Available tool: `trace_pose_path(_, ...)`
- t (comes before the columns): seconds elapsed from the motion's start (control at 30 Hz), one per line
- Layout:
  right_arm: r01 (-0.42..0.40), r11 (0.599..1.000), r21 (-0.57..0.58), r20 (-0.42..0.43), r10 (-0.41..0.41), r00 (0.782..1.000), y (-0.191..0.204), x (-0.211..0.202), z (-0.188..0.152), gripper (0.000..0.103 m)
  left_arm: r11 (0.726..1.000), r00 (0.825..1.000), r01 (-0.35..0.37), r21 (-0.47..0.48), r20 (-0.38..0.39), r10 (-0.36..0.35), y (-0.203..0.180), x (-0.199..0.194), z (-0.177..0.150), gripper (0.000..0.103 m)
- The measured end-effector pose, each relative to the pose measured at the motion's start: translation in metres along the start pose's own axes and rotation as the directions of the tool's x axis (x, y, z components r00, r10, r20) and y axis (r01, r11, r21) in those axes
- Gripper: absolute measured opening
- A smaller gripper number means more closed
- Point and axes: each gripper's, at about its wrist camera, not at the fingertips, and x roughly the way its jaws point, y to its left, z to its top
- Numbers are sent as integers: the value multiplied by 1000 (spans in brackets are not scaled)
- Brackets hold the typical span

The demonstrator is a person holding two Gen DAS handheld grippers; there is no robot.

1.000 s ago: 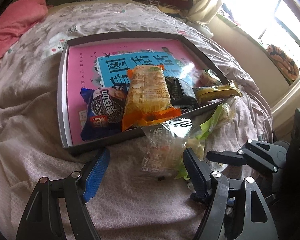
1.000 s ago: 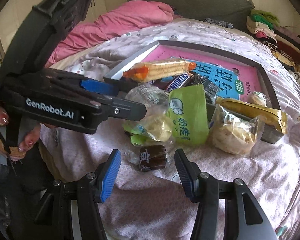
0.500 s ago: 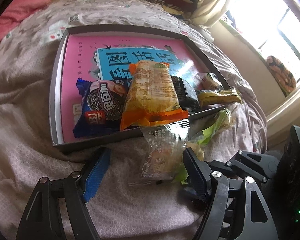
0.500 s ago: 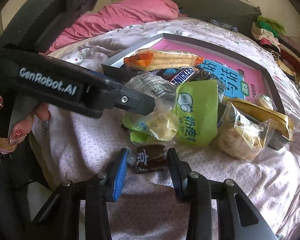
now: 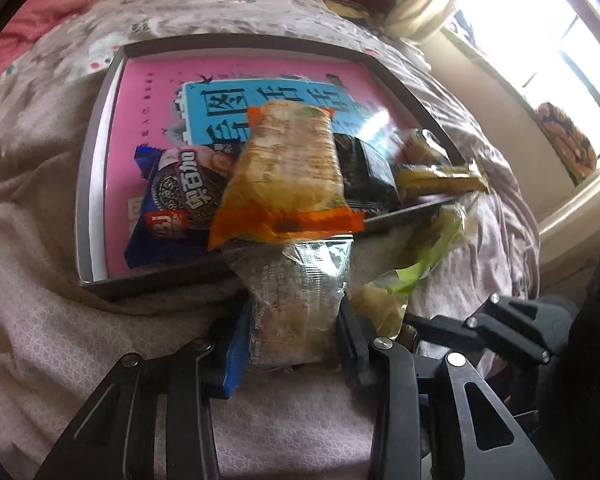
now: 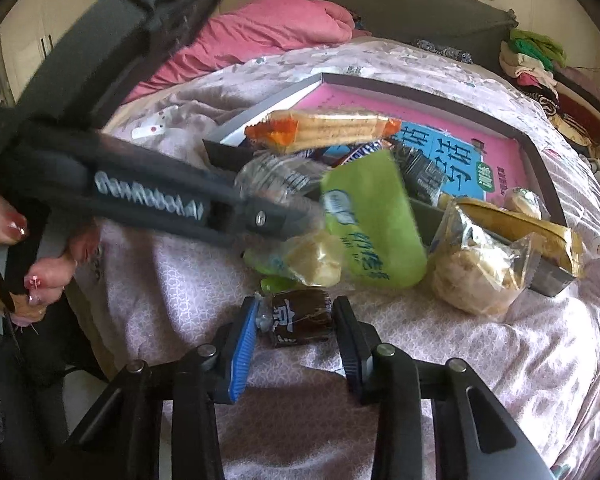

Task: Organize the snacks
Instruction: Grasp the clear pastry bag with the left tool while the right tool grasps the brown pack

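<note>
The left tongs [image 5: 294, 344] are closing, and their pads already press both sides of a clear-wrapped snack [image 5: 296, 300] lying on the bed [image 5: 52, 320] just in front of the near rim of the grey tray [image 5: 88, 184]. The right tongs [image 6: 294, 322] are closing too, pinching a small dark brown candy [image 6: 300, 316] on the bedspread. Beyond that candy lie a green packet [image 6: 374, 224], a pale pastry in clear wrap [image 6: 476, 268] to its right, and a yellow-green wrapped cake [image 6: 312, 260] to its left. In the tray, an orange-ended cracker pack [image 5: 288, 176] rests across a blue cookie pack [image 5: 176, 200] and a black packet [image 5: 366, 172], on a pink book cover [image 5: 148, 100].
</note>
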Motion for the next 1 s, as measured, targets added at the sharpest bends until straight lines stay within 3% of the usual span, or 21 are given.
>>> trace_pose_path(0.2, 3, 1000, 19, 23, -4, 1000, -4, -10, -2, 38, 1000, 1000, -2, -30, 0, 2, 9, -11, 2, 39)
trace_pose_path(0.37, 12, 999, 50, 56, -14, 998, -10, -21, -1, 38, 997, 999, 13, -75, 44, -9, 24, -30, 5, 39)
trace_pose_path(1.0, 17, 990, 140, 211, -46, 976, -18, -70, 12, 38, 996, 981, 35, -81, 192, -18, 23, -83, 16, 39)
